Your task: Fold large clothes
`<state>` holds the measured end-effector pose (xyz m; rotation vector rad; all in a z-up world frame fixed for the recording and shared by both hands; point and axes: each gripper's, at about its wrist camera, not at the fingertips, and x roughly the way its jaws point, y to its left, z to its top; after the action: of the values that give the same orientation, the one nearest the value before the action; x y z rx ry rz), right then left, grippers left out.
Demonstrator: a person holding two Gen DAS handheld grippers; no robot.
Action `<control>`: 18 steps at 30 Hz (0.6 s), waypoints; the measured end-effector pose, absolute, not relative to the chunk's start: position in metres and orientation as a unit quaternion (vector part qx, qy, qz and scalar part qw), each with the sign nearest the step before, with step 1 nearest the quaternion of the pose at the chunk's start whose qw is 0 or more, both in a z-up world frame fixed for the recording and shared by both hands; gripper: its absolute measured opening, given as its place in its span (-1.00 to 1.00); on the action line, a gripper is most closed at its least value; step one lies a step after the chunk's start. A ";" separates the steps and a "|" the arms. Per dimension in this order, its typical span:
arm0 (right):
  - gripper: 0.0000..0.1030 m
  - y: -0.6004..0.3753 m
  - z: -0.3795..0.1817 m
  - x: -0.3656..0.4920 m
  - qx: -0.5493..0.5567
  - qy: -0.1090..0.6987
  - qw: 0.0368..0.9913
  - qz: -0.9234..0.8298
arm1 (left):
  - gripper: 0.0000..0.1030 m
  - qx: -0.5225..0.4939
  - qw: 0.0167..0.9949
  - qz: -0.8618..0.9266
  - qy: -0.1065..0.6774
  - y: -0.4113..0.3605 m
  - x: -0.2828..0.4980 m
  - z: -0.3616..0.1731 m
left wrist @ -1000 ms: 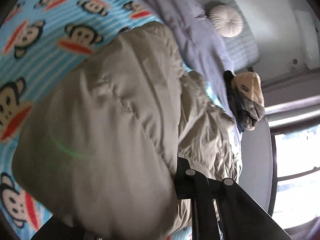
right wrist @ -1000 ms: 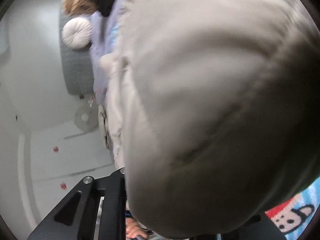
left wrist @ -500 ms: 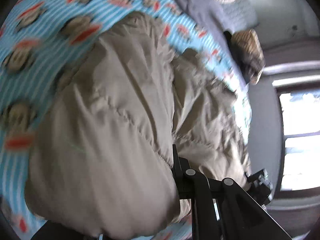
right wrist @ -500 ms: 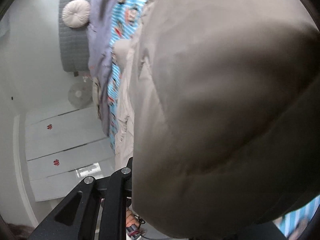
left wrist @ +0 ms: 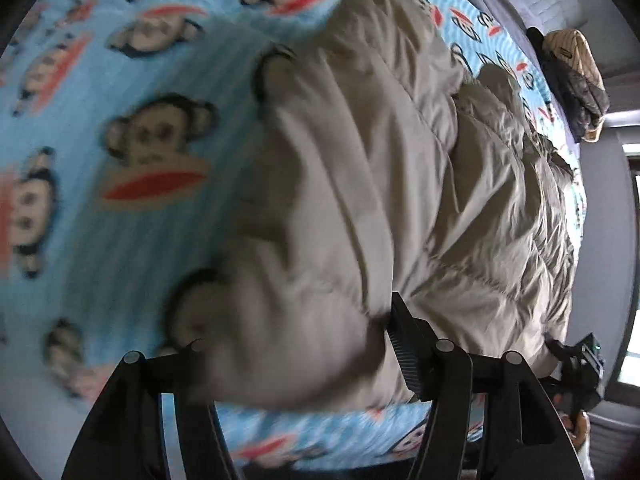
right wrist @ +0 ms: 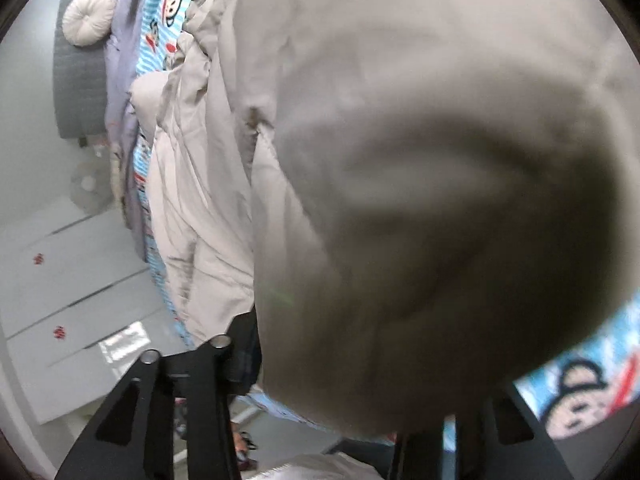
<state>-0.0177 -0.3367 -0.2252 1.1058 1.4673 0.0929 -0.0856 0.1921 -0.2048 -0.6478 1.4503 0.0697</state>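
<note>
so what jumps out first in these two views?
A puffy beige jacket fills both views, lying across a bright blue monkey-print sheet. In the left wrist view its folded edge bulges between the left tongs, whose jaws have just been opening. In the right wrist view it hides almost everything but a round white cushion top left.

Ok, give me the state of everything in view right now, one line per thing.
puffer jacket: beige, lying rumpled on the bed, its near edge between both sets of jaws.
left gripper: jaws just opening, jacket edge between them, no longer pinched.
right gripper: jaws just opening, jacket fold bulging between them.
monkey-print sheet: spread flat under the jacket.
round cushion: resting against the headboard.
</note>
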 end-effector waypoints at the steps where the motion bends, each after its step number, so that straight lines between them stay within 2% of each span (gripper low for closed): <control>1: -0.04 -0.337 -0.222 -0.020 0.474 0.637 0.606 0.038 | 0.24 -0.280 0.706 0.039 0.649 0.196 -0.086 -0.197; 5: -0.02 -0.337 -0.211 -0.034 0.450 0.653 0.609 0.037 | 0.24 -0.222 0.746 0.078 0.623 0.210 -0.091 -0.159; 9: -0.02 -0.328 -0.187 -0.045 0.429 0.648 0.628 0.042 | 0.24 -0.222 0.766 0.085 0.597 0.221 -0.087 -0.136; 18: -0.03 -0.297 -0.152 -0.058 0.377 0.667 0.627 0.143 | 0.24 -0.199 0.758 0.067 0.618 0.192 -0.057 -0.163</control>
<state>-0.0584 -0.2972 -0.1521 0.8645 1.5290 0.3270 -0.0570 0.1916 -0.1633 -0.4332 1.3472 0.1451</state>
